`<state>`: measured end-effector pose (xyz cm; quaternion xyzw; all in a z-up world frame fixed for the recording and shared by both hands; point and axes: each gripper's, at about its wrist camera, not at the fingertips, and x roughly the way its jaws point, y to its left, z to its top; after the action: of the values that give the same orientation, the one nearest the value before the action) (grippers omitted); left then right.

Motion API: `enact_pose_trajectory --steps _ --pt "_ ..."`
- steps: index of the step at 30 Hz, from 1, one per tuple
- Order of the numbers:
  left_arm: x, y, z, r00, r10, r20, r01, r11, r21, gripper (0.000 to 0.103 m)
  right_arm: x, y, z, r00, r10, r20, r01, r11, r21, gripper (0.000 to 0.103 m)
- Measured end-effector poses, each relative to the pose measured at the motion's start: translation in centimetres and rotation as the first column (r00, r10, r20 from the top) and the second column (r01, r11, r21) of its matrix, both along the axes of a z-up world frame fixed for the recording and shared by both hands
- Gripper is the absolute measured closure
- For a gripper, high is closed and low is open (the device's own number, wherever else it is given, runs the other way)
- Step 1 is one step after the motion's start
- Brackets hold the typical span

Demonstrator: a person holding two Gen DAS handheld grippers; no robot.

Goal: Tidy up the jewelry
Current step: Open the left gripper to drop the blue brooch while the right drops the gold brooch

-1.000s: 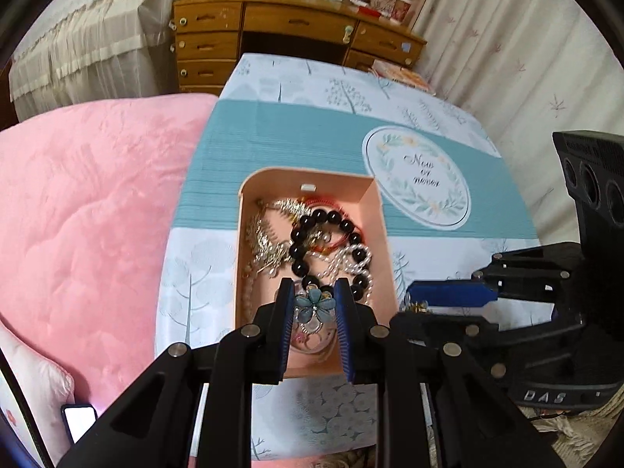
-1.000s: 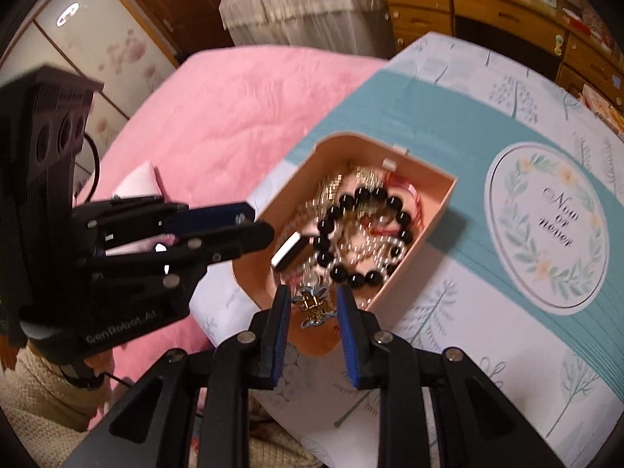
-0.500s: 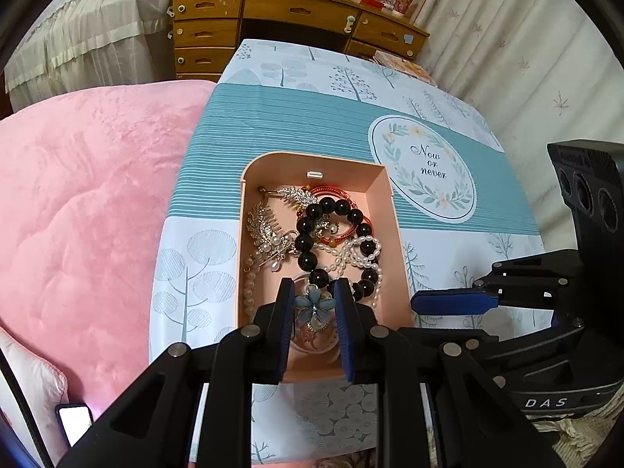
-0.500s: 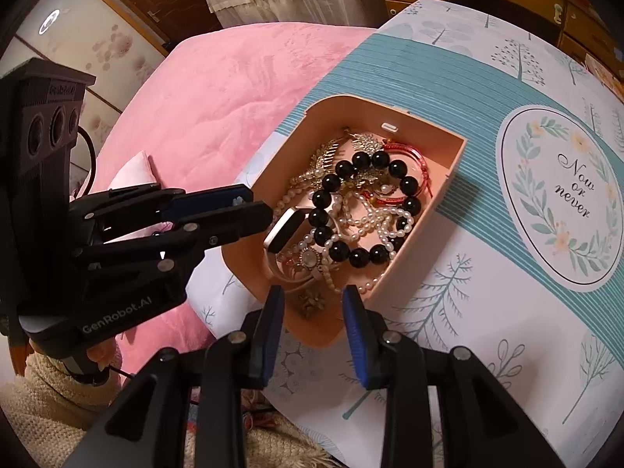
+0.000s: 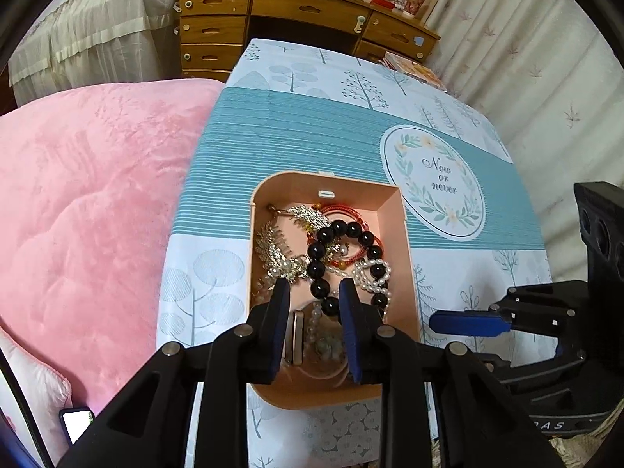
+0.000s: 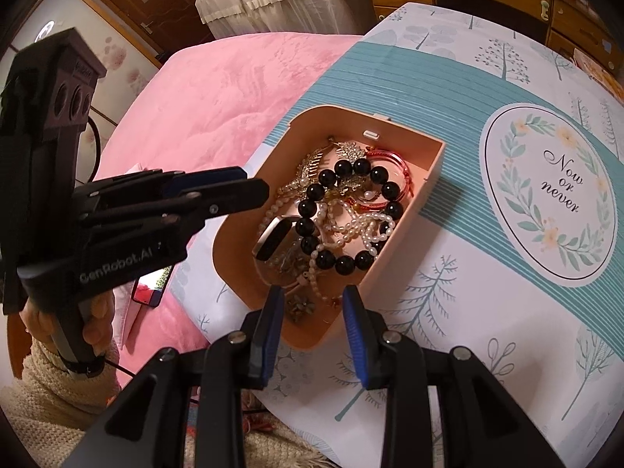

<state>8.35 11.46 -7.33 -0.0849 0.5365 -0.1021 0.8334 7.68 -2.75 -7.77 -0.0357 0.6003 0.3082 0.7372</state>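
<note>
A peach jewelry box (image 5: 405, 241) (image 6: 431, 167) stands on the table, holding a black bead bracelet (image 5: 323, 249) (image 6: 312, 210), pearl strands (image 6: 351, 226), a red bangle (image 6: 394, 163), gold leaf pieces (image 5: 273, 249) and a small flower ornament (image 6: 300, 306) near its front wall. My left gripper (image 5: 314, 327) is open and empty above the box's near end; it shows at the left of the right wrist view (image 6: 234, 187). My right gripper (image 6: 312, 327) is open and empty over the box's front corner.
The table wears a teal and white tree-print cloth (image 5: 312, 124) with a round "Now or never" emblem (image 6: 550, 195). A pink quilt (image 5: 85, 202) lies to the left. A phone (image 6: 150, 284) lies beside the table. Wooden drawers (image 5: 218, 27) stand behind.
My left gripper opened and dropped the blue flower ornament into the box. My right gripper opened too, releasing a small ornament, and both pulled back and up from the box.
</note>
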Motion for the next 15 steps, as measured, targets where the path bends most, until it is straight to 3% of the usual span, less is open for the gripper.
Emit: enact_pose_trajectory --steps 3,7,13,15 --pt "-0.1 0.0 0.2 1.000 0.006 0.008 -0.006 1.000 0.006 0.077 -0.1 -0.1 0.1 1.000 0.002 0.005 -0.002 1.000 0.003 0.072" --pt "-0.5 -0.1 0.5 1.000 0.009 0.020 -0.010 1.000 0.013 0.059 -0.3 -0.3 0.3 1.000 -0.001 0.016 0.001 1.000 0.003 0.072" --pt "-1.4 -0.7 1.1 0.999 0.003 0.037 -0.004 1.000 0.011 0.054 -0.9 -0.9 0.5 1.000 -0.012 0.025 0.012 1.000 0.009 0.072" --pt "-1.9 -0.9 1.3 0.999 0.002 0.045 -0.002 1.000 0.007 0.046 -1.2 -1.2 0.4 0.999 -0.020 0.026 0.020 1.000 0.012 0.072"
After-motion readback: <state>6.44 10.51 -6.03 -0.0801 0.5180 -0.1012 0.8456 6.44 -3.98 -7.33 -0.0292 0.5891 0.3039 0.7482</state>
